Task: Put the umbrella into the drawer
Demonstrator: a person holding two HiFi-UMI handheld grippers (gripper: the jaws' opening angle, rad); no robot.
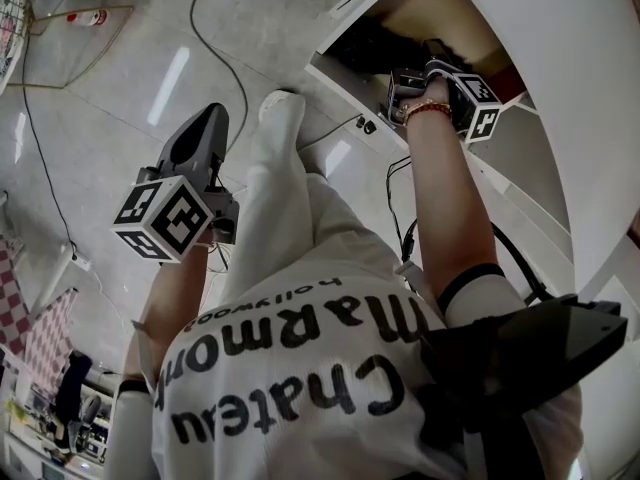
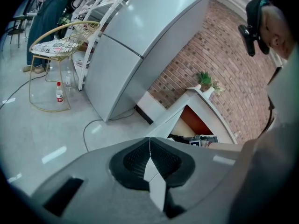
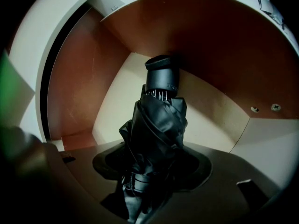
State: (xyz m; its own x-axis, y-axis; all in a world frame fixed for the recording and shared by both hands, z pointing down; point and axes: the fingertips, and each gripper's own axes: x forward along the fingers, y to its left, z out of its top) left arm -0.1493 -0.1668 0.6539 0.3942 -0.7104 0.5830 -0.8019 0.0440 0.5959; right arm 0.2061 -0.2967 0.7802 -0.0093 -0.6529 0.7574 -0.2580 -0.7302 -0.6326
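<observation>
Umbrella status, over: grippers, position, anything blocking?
Left gripper shut, empty. Right gripper shut on folded black umbrella, inside the open drawer, not yet released. Nothing seen blocking.

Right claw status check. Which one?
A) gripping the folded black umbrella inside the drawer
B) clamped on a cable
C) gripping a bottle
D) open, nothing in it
A: the right gripper view shows the folded black umbrella held between the jaws of the right claw, with its handle end pointing into the brown-walled drawer.
</observation>
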